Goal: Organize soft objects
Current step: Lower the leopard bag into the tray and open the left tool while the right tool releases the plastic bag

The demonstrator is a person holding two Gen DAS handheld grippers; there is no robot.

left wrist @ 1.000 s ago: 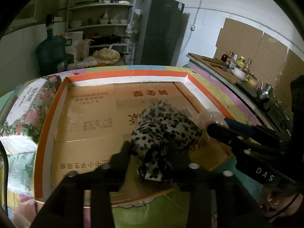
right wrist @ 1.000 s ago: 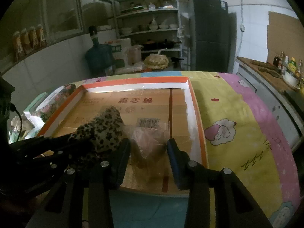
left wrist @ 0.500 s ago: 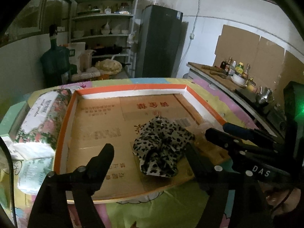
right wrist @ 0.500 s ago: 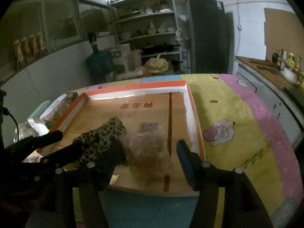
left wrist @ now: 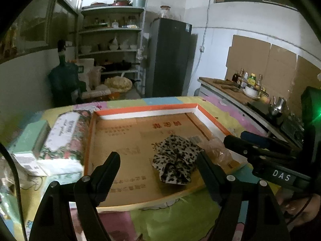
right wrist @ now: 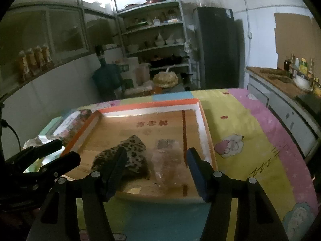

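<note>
Two soft things, one leopard-print fabric bundle (left wrist: 176,158) and one crinkled clear plastic bag (right wrist: 168,164), are lying in one orange-rimmed cardboard tray (left wrist: 144,108); left gripper (left wrist: 158,166) and right gripper (right wrist: 156,164) are both gaping, gripping nothing.

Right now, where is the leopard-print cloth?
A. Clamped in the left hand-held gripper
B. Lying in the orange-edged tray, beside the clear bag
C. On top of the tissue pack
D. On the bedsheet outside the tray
B: the leopard-print cloth lies on the cardboard floor of the tray next to the clear bag, and no fingers touch it.
</note>
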